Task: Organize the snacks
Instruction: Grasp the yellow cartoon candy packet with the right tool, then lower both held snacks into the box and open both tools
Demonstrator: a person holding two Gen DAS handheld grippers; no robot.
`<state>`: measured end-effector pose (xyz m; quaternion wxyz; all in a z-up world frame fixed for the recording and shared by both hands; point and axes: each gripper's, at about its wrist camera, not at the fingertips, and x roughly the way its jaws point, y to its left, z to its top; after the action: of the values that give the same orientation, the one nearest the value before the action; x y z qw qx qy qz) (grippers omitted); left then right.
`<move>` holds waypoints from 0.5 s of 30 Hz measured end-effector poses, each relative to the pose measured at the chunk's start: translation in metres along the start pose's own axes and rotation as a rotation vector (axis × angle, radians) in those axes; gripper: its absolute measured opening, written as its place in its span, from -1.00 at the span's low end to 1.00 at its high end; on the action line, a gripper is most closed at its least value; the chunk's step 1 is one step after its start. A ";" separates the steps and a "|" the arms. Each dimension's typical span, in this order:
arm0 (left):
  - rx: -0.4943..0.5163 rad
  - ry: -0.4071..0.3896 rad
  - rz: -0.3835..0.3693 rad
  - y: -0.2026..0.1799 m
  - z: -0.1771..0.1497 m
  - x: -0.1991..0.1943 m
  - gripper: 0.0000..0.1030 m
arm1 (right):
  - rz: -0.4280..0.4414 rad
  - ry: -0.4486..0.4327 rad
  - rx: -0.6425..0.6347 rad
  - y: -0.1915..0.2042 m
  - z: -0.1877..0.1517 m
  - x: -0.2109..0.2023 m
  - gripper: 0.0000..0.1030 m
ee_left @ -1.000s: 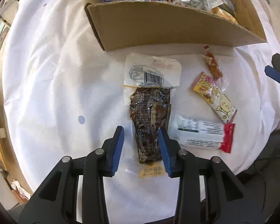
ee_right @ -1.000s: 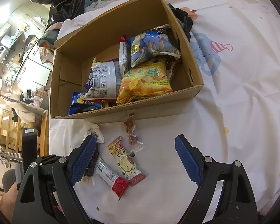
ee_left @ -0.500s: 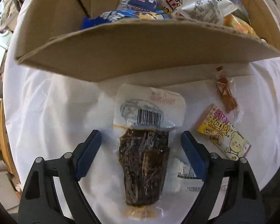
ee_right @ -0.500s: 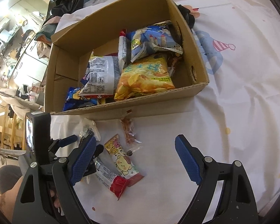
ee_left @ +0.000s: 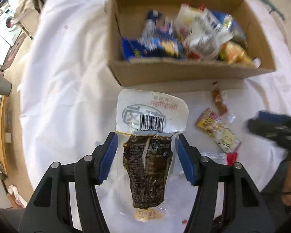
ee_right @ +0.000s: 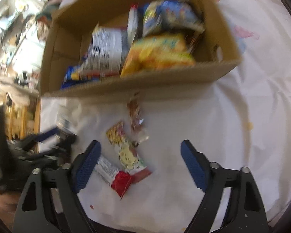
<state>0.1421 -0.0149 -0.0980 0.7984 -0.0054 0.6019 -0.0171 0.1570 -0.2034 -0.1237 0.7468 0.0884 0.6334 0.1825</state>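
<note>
- Left hand-held gripper (ee_left: pixel 146 158) has its blue pads apart on either side of the dark vacuum-sealed pouch (ee_left: pixel 148 167); whether the pads touch the pouch cannot be told, and the pouch seems to lie on the white-covered surface (ee_left: pixel 67 77) just in front of the cardboard box (ee_left: pixel 176 74).
- Right hand-held gripper (ee_right: pixel 140 162) is wide apart and holds nothing, hovering over the loose packets in front of the box.
- Done so far, judging by the layout: several bags already sit inside the box, among them a yellow chip bag (ee_right: pixel 159 54) and a blue packet (ee_left: pixel 151 46).
- Left to do: four items remain outside, all near the box's front wall: the pouch, a yellow cartoon packet (ee_right: pixel 124 147), a white-and-red bar (ee_right: pixel 112 172) and a small clear brown snack (ee_right: pixel 134 112).
- Roughly the last few pieces, it seems.
</note>
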 end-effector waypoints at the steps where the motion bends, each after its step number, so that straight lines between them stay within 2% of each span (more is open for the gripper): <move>1: -0.005 -0.024 -0.005 0.002 -0.002 -0.010 0.11 | -0.008 0.014 -0.013 0.003 0.000 0.004 0.35; 5: -0.042 -0.064 -0.009 0.009 -0.012 -0.027 0.11 | -0.071 0.073 -0.115 0.024 -0.002 0.028 0.13; 10: -0.077 -0.071 -0.017 0.028 -0.019 -0.025 0.11 | -0.154 0.122 -0.205 0.042 -0.005 0.052 -0.10; 11: -0.080 -0.075 -0.016 0.028 -0.019 -0.026 0.11 | -0.166 0.122 -0.224 0.045 -0.006 0.053 -0.35; 12: -0.083 -0.077 -0.016 0.030 -0.016 -0.029 0.11 | -0.175 0.121 -0.237 0.047 -0.006 0.053 -0.45; 15: -0.098 -0.079 -0.022 0.040 -0.024 -0.028 0.11 | -0.140 0.112 -0.233 0.045 -0.008 0.045 -0.47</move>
<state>0.1117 0.0266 -0.0788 0.8202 -0.0517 0.5698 0.0038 0.1478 -0.1456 -0.1497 0.7263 -0.0538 0.6533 0.2071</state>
